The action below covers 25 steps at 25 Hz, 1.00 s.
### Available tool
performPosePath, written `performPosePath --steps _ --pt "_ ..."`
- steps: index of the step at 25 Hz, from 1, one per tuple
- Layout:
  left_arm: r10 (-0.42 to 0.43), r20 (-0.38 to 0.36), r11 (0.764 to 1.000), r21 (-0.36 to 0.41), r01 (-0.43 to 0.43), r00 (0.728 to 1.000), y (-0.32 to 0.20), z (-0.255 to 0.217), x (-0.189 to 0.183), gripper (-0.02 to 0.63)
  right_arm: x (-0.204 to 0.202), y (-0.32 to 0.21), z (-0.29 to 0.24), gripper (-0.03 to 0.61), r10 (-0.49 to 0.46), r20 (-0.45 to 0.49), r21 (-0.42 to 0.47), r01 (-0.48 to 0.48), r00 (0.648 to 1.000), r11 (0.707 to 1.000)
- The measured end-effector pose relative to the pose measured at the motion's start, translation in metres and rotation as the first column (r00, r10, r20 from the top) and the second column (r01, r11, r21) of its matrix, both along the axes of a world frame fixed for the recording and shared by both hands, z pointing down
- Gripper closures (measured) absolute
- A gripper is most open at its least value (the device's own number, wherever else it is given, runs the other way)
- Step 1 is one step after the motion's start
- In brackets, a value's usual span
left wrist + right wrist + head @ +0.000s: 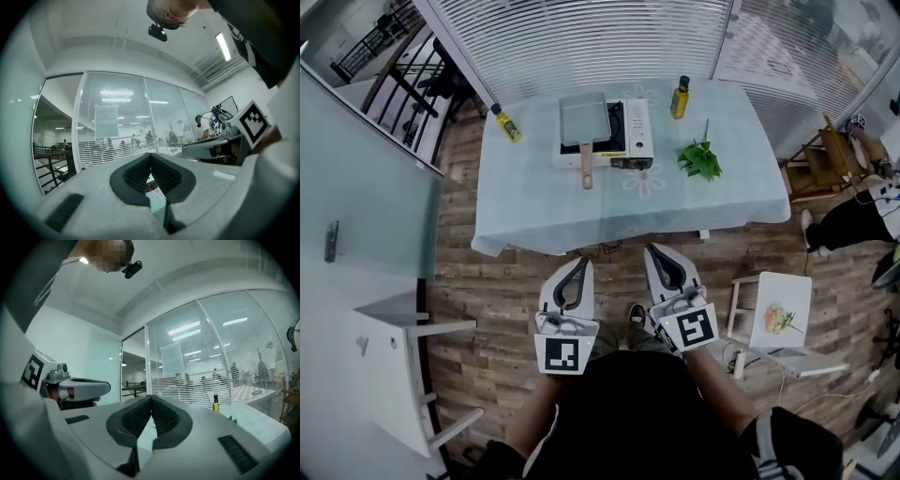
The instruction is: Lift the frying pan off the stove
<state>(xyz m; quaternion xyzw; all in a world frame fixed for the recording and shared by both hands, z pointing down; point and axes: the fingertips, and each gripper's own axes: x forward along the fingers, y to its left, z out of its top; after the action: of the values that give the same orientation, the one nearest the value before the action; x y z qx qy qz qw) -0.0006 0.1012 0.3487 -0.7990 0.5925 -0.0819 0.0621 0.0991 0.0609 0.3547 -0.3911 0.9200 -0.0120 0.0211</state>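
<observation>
Both claws, left (579, 265) and right (659, 255), are pressed together and empty at lower centre, well short of the pan (584, 122) on the stove (633, 131) on the worktop (534, 206).

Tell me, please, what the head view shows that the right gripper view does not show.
Only the head view: the frying pan on the stove, and the wooden floor. Only the right gripper view: the ceiling and the camera on the person's head. Both: the table, one yellow bottle, the green leaves and the left gripper.
</observation>
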Motion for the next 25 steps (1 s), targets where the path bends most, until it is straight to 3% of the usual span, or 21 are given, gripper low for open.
performPosePath --steps 6,11,16,25 --pt "-0.033 0.004 0.999 -0.014 0.033 0.999 -0.032 0.005 -0.012 0.595 -0.003 -0.038 0.016 0.578 -0.042 -0.021 -0.035 0.041 0.999 0.999" --pt "-0.04 -0.027 0.999 -0.031 0.039 0.999 -0.063 0.015 -0.036 0.595 -0.007 -0.078 0.022 0.578 -0.019 -0.073 -0.033 0.017 0.997 0.999" --pt "0.006 0.017 1.0 0.023 -0.006 1.0 -0.101 0.011 -0.06 0.595 -0.014 -0.113 0.019 0.578 0.02 -0.115 -0.018 -0.023 0.993 1.0" --pt "0.057 -0.097 0.998 -0.012 -0.059 0.994 -0.173 0.02 -0.113 0.595 -0.064 -0.176 0.019 0.578 0.042 -0.18 -0.021 -0.046 0.983 0.999"
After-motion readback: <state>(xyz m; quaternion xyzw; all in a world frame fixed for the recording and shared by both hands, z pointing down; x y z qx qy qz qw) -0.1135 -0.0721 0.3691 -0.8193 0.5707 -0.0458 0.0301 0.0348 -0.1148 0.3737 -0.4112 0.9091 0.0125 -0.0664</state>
